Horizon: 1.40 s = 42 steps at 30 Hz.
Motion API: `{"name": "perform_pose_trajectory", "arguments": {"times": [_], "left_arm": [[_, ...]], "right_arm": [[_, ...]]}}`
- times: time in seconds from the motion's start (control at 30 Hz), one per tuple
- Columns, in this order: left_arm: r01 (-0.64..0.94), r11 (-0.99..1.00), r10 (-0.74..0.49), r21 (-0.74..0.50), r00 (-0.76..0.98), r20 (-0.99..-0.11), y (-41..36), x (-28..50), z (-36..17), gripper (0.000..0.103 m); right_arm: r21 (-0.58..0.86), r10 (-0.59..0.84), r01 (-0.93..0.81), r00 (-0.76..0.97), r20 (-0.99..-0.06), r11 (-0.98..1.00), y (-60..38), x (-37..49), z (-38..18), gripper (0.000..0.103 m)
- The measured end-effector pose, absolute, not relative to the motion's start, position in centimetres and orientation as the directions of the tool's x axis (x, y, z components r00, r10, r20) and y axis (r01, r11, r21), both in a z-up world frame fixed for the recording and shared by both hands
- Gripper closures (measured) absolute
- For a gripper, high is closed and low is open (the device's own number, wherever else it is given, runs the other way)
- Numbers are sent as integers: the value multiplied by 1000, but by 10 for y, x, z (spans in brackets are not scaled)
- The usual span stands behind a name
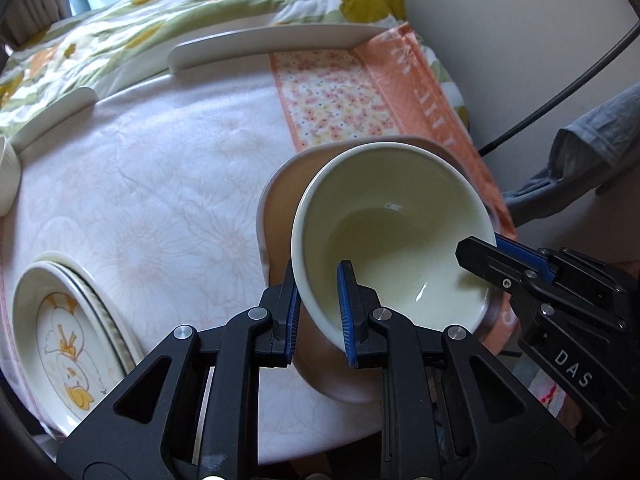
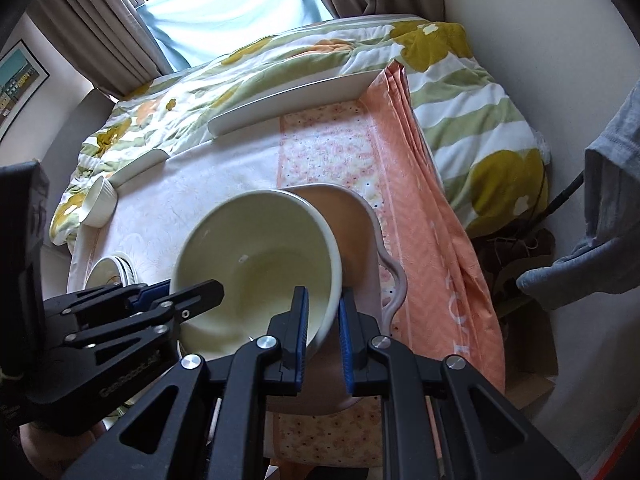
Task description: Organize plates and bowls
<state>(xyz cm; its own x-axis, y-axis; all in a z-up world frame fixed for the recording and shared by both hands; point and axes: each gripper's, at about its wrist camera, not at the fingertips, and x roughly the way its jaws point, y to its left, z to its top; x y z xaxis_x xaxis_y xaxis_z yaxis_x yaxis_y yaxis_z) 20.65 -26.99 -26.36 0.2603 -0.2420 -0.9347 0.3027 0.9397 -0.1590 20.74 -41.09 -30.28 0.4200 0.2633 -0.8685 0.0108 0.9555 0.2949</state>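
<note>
Between the blue pads of the left gripper (image 1: 320, 312) sits the near rim of a cream bowl (image 1: 394, 236), one pad inside, one outside, clamped on the wall. Opposite, the right gripper (image 2: 323, 332) pinches the other side of the same rim. Held by both, the bowl hangs tilted over a pink dish (image 1: 278, 208) with a wavy handle, which lies on the orange cloth (image 1: 400, 68).

The pinches are narrow and the glaze looks slick; if the two hands move unevenly, the bowl may twist out of one grip and knock against the dish.

Count: one bowl held, one pink dish, a stack of at least two plates (image 1: 72, 344) at the left, and one small white cup (image 2: 99, 204) farther back.
</note>
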Motion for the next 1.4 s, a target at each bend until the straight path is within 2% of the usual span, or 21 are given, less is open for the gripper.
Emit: {"name": "perform_pose_trajectory", "arguments": {"times": [0.33,1.1,1.4], "left_arm": [[364,929,-179,-67,283,-942,-286,206,-272,87],[484,813,58,324,486,-872,-318,186,-266,87],[468,853,-4,231,449,-894,-304,191,-254,87]], "right_arm": [[288,259,18,389,-884,957,-415,211,-316,90],[311,276,24,400,-874,950,-422,207,-312,89],[307,269,29,407,-873,951,-422,207,-305,89]]}}
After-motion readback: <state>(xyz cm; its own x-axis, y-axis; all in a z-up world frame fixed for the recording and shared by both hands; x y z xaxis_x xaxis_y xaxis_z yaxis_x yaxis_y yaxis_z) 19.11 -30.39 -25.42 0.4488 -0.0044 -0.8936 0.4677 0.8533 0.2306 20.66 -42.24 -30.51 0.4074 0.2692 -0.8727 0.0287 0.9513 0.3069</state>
